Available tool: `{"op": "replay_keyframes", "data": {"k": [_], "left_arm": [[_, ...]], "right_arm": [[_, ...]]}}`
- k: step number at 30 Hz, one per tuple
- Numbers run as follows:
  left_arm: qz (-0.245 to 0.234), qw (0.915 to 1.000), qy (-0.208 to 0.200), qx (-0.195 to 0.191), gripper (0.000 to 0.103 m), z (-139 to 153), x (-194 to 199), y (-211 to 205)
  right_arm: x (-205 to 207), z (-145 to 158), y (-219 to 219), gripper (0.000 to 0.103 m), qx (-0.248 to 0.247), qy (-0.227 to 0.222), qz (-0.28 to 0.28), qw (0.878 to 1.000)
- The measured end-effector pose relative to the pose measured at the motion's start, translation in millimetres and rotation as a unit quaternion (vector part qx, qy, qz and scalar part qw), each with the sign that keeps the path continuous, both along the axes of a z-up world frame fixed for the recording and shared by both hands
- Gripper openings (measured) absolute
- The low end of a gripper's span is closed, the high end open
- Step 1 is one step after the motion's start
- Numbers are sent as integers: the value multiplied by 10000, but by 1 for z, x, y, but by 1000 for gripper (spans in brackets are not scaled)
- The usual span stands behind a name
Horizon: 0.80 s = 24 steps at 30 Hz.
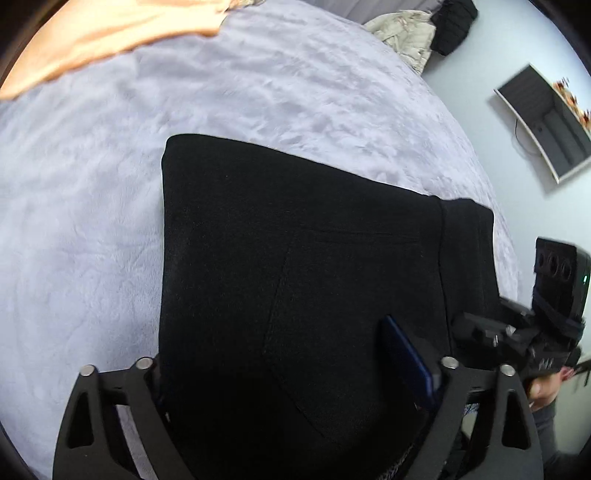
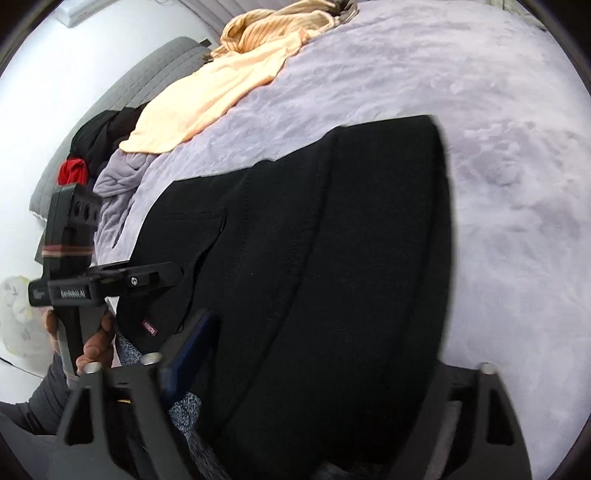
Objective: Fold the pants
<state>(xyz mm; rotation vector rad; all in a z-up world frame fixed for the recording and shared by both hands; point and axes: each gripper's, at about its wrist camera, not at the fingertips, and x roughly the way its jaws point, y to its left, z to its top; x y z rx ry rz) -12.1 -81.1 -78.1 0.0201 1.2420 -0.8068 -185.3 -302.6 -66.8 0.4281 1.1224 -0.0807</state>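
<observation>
The black pants [image 1: 295, 266] lie folded on the lavender blanket [image 1: 92, 221], waistband toward the right edge. My left gripper [image 1: 291, 373] is open, its fingers [image 1: 406, 362] spread wide over the near edge of the pants. The right gripper [image 1: 517, 339] shows at the right of the left wrist view, by the waistband. In the right wrist view the pants [image 2: 332, 258] fill the centre, and my right gripper [image 2: 303, 369] is open above them, one blue-padded finger [image 2: 192, 343] showing. The left gripper [image 2: 110, 284] is at the left, hand-held.
A peach garment [image 2: 207, 96] and a striped one [image 2: 280, 26] lie at the far side of the bed. Black and red clothes [image 2: 92, 155] are piled near a grey headboard [image 2: 147, 74]. A beige garment [image 1: 406, 33] and a wall panel [image 1: 543, 122] are beyond the bed.
</observation>
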Motion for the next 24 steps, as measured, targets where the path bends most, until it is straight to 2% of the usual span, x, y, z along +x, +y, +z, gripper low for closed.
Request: {"op": "replay_keyframes", "data": {"k": [1, 3, 8, 11, 13, 16, 21, 23, 24], "left_arm": [[-19, 10000, -59, 1, 80, 6, -4, -1], [-16, 9999, -151, 15, 76, 19, -8, -4], [-171, 9988, -447, -98, 76, 57, -18, -34], [-310, 9983, -464, -182, 76, 68, -12, -64], [-364, 9984, -373, -219, 76, 69, -3, -86], [-450, 9987, -173, -163, 76, 63, 13, -122], [-493, 9988, 39, 63, 77, 45, 35, -173], [-460, 9987, 63, 206, 81, 36, 40, -181], [-435, 9986, 101, 286, 87, 31, 43, -184]], "right_arm": [[-4, 5, -3, 68, 94, -65, -42, 9999], [-10, 13, -4, 65, 116, -128, -96, 9998], [-12, 47, -6, 63, -99, -338, -20, 9994], [-10, 71, -28, 63, -338, -524, -137, 9980], [-6, 80, -48, 63, -340, -535, -273, 9976], [0, 86, -78, 63, -637, -349, -401, 9966], [8, 74, -134, 63, -474, -81, -806, 9956], [7, 64, -155, 63, -295, 11, -952, 9950], [7, 59, -161, 63, -198, 49, -1011, 9947]]}}
